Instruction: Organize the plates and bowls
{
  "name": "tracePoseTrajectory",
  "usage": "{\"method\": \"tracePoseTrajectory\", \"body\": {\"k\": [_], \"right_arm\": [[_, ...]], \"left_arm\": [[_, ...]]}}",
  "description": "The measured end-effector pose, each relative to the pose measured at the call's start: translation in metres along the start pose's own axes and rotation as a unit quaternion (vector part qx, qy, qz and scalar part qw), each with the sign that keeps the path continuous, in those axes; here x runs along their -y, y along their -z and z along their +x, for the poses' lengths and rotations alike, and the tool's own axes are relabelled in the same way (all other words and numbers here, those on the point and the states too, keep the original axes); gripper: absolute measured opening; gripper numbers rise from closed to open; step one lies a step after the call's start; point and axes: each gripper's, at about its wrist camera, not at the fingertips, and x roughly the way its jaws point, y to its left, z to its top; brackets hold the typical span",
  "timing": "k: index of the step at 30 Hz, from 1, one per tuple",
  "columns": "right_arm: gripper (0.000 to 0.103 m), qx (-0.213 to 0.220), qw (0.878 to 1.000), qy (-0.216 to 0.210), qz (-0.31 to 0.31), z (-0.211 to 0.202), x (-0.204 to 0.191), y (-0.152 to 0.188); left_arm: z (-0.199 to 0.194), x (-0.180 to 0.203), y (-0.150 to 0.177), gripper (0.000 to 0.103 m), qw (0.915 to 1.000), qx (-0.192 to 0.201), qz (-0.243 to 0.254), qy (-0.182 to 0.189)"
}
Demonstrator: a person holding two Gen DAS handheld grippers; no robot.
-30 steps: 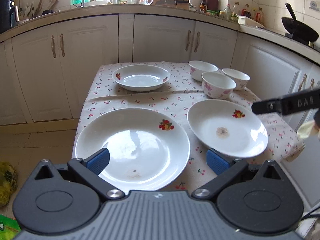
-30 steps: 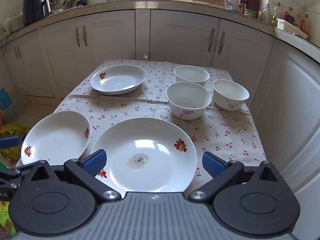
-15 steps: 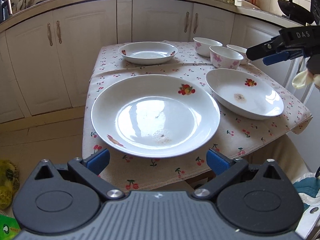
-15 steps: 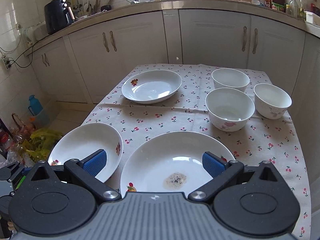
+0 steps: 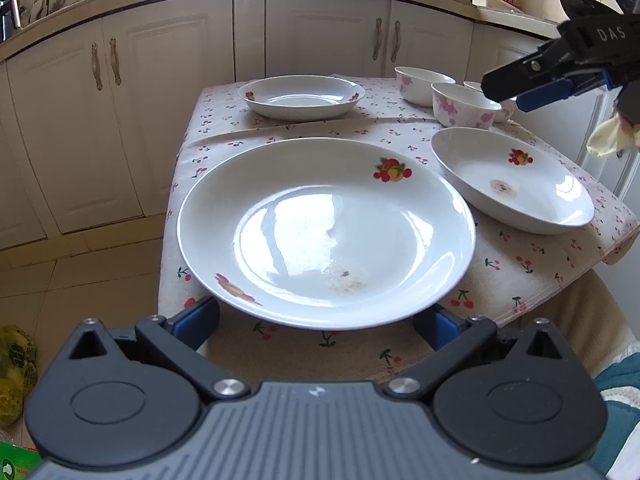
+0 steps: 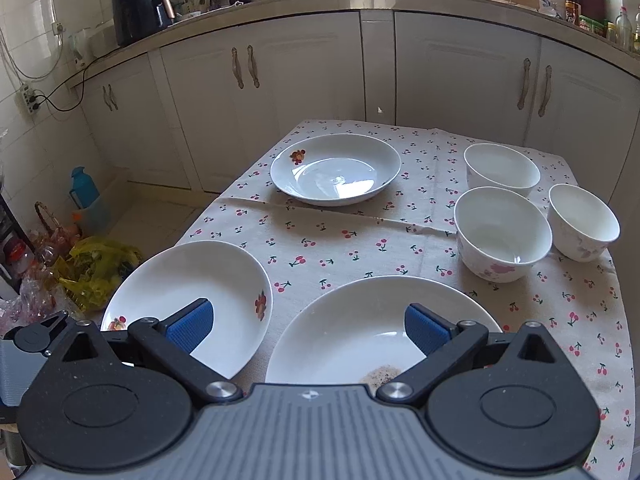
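A large white plate (image 5: 326,232) with a fruit print and a small stain lies at the table's near left corner, overhanging the edge. My left gripper (image 5: 316,320) is open, its blue pads low on either side of that plate's near rim. A second stained plate (image 6: 372,332) lies in front of my right gripper (image 6: 308,326), which hovers open above it. A third plate (image 6: 336,168) sits at the far side. Three white bowls (image 6: 502,232) stand grouped at the far right. In the left wrist view the right gripper (image 5: 520,92) hangs above the bowls.
The small table carries a cherry-print cloth (image 6: 320,240) and stands close to white kitchen cabinets (image 6: 256,92). Plastic bags (image 6: 96,268) and a blue bottle (image 6: 84,188) lie on the floor to the left. A person's light sleeve (image 5: 608,140) shows at the right.
My left gripper has sunk and drawn back until its pads sit below the large plate's near rim. My right gripper has risen and pulled back over the stained plate. Both stayed open.
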Motion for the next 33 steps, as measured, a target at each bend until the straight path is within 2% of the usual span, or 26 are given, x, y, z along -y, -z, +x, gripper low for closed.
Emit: {"method": "tracePoseTrajectory", "body": {"k": [8, 14, 21, 29, 31, 33], "right_arm": [[0.103, -0.013, 1.000, -0.013, -0.018, 0.017, -0.010, -0.008], [0.103, -0.024, 0.998, -0.036, -0.043, 0.031, -0.020, -0.013], [0.103, -0.035, 0.994, -0.070, -0.081, 0.057, -0.030, -0.029], [0.103, -0.081, 0.979, -0.144, -0.118, 0.096, -0.035, -0.050], [0.098, -0.097, 0.974, -0.162, -0.125, 0.108, -0.035, -0.054], [0.085, -0.116, 0.969, -0.173, -0.134, 0.119, -0.036, -0.058]], "left_arm": [[0.001, 0.001, -0.001, 0.103, 1.0000, -0.007, -0.001, 0.000], [-0.003, 0.003, 0.011, 0.103, 0.9994, 0.034, -0.001, -0.002], [-0.004, 0.002, 0.013, 0.103, 0.9988, 0.048, 0.005, 0.002], [-0.001, 0.004, 0.007, 0.103, 0.9990, 0.039, 0.018, 0.007], [0.000, 0.005, 0.005, 0.103, 0.9991, 0.036, 0.019, 0.009], [0.000, 0.004, 0.004, 0.103, 0.9993, 0.031, 0.018, 0.011]]}}
